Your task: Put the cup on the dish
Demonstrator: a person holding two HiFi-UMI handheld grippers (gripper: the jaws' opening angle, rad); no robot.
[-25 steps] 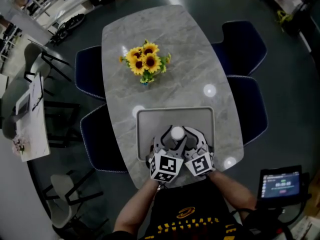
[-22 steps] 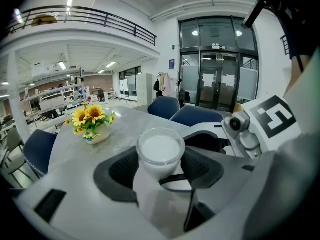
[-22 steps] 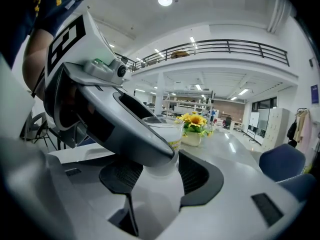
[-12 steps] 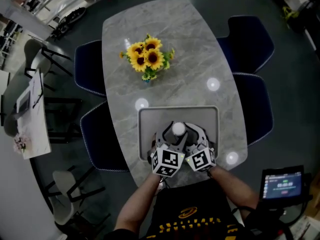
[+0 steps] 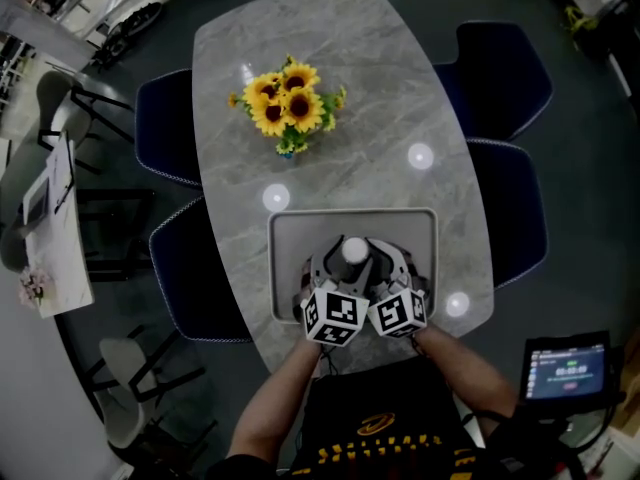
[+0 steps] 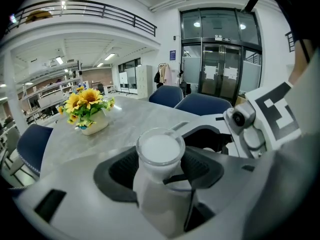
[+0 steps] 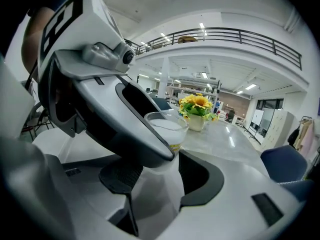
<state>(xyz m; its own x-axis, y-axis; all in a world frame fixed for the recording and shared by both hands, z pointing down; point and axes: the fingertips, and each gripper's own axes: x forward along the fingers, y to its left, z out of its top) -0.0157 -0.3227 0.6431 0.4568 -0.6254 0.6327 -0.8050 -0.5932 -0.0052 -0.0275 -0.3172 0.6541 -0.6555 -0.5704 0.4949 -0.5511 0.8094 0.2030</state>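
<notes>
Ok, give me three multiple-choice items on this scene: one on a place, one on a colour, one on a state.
1. Where is the cup?
A. left of the tray
B. beyond the tray's far edge
C. over the tray

2. What colour are the flowers?
A. red
B. yellow
C. white

3. What state is the left gripper in?
A. shut on the cup
B. open and empty
C. shut on nothing

Answers:
1 C: the head view shows the cup inside the tray's outline, with the right gripper on it too.
2 B: the petals are yellow in every view.
3 A: the left gripper view shows its jaws against the cup's sides.
</notes>
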